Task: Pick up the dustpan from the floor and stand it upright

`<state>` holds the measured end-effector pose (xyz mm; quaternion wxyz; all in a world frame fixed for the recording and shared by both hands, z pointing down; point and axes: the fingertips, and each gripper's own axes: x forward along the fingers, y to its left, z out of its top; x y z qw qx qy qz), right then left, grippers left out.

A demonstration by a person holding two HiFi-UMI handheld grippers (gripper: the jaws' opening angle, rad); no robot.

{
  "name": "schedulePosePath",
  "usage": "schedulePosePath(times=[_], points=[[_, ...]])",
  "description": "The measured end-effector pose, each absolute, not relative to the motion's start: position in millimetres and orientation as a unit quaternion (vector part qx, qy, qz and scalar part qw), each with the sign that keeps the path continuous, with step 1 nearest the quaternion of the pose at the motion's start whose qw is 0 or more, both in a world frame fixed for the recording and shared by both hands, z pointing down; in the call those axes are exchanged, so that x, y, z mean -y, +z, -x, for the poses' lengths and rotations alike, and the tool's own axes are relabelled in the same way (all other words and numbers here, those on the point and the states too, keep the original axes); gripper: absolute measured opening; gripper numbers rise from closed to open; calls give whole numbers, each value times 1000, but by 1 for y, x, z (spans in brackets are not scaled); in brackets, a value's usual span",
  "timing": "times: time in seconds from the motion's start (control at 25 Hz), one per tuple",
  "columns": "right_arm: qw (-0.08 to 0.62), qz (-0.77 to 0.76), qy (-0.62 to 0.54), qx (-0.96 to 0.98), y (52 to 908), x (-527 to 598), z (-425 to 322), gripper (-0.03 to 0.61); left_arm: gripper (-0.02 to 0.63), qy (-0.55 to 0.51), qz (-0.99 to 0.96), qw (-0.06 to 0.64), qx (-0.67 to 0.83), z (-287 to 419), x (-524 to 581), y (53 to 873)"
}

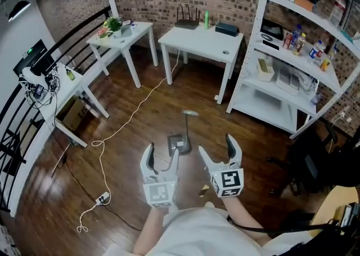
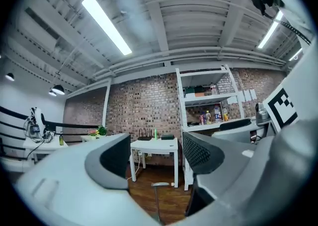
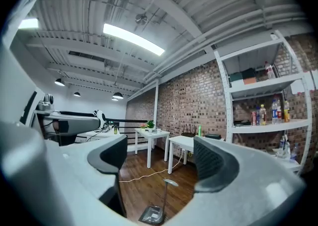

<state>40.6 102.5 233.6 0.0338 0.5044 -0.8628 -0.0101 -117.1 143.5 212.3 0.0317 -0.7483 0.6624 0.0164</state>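
A dark dustpan [image 1: 179, 144] stands upright on the wooden floor, its long handle [image 1: 188, 127] rising to a flat grey top. Both grippers hang in the air on my side of it, pointing level. My left gripper [image 1: 162, 159] is open with nothing between its jaws. So is my right gripper [image 1: 218, 151], just right of the pan. In the left gripper view only the handle [image 2: 158, 197] shows below the open left gripper [image 2: 156, 159]. The right gripper view shows the whole dustpan [image 3: 153, 214] low between the spread jaws of the right gripper [image 3: 161, 164].
Two white tables [image 1: 202, 41] stand by the brick wall. A white shelf unit [image 1: 292, 75] with bottles is at the right. A white cable [image 1: 121, 125] runs across the floor to a power strip [image 1: 103, 197]. A dark office chair [image 1: 306, 162] sits at the right.
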Motion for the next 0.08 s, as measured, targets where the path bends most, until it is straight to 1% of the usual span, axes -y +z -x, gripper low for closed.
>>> schedulePosePath(times=[0.08], points=[[31,-512,-13,858,233,-110,-26,402,336,19,743,24,-669,143,-151,215]])
